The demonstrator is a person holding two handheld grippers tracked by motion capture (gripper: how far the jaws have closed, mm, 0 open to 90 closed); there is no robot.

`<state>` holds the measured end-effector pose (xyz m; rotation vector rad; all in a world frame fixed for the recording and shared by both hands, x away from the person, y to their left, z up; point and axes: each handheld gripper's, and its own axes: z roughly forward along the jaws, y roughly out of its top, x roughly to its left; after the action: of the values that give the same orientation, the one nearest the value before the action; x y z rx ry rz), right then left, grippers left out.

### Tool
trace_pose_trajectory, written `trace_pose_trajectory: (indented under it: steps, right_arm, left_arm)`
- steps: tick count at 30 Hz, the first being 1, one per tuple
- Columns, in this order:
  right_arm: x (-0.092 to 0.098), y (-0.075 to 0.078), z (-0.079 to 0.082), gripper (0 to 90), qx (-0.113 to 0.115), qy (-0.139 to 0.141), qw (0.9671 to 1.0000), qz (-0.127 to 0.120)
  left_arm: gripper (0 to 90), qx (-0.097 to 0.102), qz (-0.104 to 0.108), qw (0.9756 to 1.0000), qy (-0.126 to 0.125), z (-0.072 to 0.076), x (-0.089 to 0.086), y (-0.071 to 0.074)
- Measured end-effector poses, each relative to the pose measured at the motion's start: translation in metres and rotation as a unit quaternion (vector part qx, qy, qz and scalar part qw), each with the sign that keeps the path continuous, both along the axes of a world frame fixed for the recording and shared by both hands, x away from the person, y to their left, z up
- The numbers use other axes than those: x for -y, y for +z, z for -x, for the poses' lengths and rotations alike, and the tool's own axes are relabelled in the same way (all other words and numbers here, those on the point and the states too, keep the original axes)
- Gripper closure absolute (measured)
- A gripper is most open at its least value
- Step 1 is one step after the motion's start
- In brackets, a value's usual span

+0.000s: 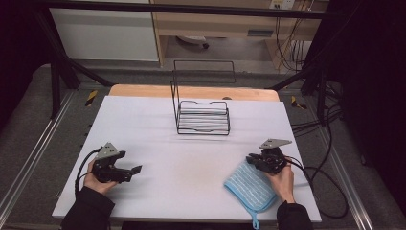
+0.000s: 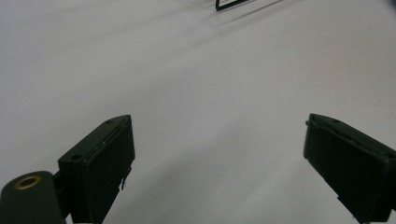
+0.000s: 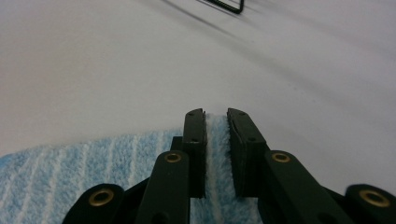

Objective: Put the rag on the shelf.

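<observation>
The blue striped terry cloth [image 1: 252, 188] is being pinched at its far corner by the right gripper [image 3: 216, 140], jaws nearly together on a fold, near the table's right front edge; the cloth's long axis is running back toward the person, while the left gripper [image 2: 217, 163] is being held spread, well apart, with the black wire rack [image 1: 203, 117] lying ahead toward the middle

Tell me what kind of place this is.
Likely a lab or workshop recording station: a white-covered table inside a black metal frame, loose cables on the floor, and handheld grippers, the right gripper over a blue cloth.
</observation>
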<state>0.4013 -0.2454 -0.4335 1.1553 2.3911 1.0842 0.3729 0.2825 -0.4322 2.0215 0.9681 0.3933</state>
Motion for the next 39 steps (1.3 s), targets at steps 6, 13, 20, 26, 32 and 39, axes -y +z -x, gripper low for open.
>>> trace_pose_trajectory:
  steps: [6, 13, 20, 26, 32, 39]
  right_arm:
    - [-0.025, 0.006, -0.009, 78.0, 0.008, 0.040, 0.9991, 0.007]
    - [-0.049, 0.004, -0.023, 77.3, 0.010, 0.077, 0.9965, 0.032]
    - [-0.058, -0.005, -0.034, 69.5, -0.004, 0.075, 0.9964, 0.039]
    - [-0.055, 0.006, -0.026, 42.0, 0.032, 0.040, 0.9987, 0.002]
    - [-0.050, 0.020, -0.002, 30.1, 0.019, 0.016, 0.9985, -0.048]
    - [-0.058, 0.017, 0.031, 41.0, -0.018, 0.038, 0.9978, -0.051]
  left_arm:
    - [8.7, 0.001, 0.001, 1.0000, 0.002, 0.000, 0.000, 0.000]
    - [8.7, 0.001, -0.001, 1.0000, 0.002, 0.000, 0.000, 0.000]
    - [8.7, 0.001, -0.002, 1.0000, 0.002, 0.000, 0.000, 0.000]
    - [8.7, 0.001, -0.003, 1.0000, 0.003, 0.000, 0.000, 0.000]
    - [8.7, 0.000, -0.002, 1.0000, 0.006, 0.000, -0.001, 0.000]
    - [8.7, -0.001, -0.002, 1.0000, 0.006, 0.000, 0.000, 0.000]
